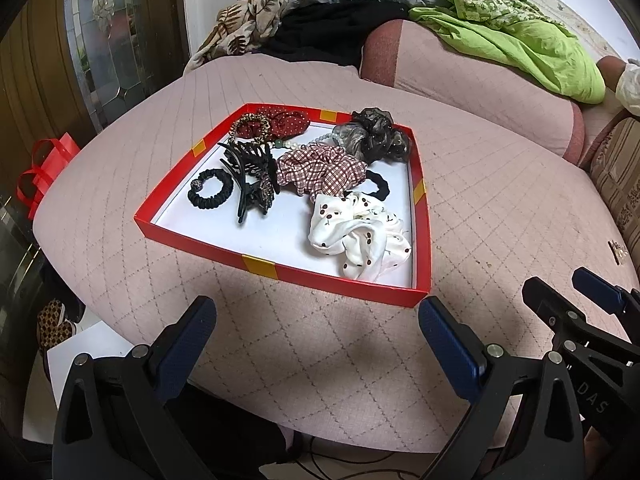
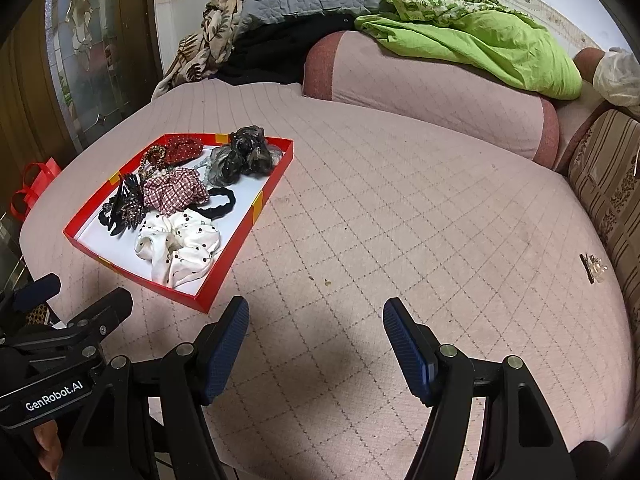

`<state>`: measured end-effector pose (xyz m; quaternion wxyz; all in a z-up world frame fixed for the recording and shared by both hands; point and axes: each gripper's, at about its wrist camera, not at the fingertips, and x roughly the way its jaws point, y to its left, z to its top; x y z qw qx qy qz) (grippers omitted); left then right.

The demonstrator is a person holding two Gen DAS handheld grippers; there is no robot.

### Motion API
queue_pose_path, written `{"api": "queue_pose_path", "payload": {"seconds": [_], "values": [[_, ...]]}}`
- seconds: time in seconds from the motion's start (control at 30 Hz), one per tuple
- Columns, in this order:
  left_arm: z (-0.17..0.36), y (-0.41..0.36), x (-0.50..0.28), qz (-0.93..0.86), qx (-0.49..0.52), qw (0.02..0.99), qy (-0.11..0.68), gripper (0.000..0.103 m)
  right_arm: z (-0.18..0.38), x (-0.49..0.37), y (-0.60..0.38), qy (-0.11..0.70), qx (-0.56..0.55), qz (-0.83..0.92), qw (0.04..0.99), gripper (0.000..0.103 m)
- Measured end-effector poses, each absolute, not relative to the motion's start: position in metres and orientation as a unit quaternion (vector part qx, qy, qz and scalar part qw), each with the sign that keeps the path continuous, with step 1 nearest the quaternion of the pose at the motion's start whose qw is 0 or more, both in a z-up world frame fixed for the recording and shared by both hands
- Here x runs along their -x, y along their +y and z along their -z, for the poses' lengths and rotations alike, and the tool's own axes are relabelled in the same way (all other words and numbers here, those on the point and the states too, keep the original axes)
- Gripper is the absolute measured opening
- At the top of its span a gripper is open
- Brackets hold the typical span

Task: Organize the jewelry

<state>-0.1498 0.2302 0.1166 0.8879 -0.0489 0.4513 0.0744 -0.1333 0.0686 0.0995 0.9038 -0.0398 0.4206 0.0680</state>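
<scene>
Both tools hung unclenched and empty – the left tool just short of the red tray, the right tool over bare bed; scrunchies, claw clips and a bead strand already lay inside the tray; any further pick wanted 1 piece pinched clear of its tangled neighbours.

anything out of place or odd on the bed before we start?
One stray: a small hair clip lies alone on the pink quilt near the striped edge, far from the red tray that holds the rest. In the tray, scrunchies, a claw clip and a bead strand are piled and overlapping. Nothing looks damaged.
</scene>
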Motion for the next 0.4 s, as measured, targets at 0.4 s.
{"api": "queue_pose_path", "payload": {"seconds": [0.4], "values": [[-0.131,0.23,0.145,-0.093,0.048,0.892,0.44,0.101,-0.097,0.128,0.058,0.427,0.024,-0.07,0.901,0.074]]}}
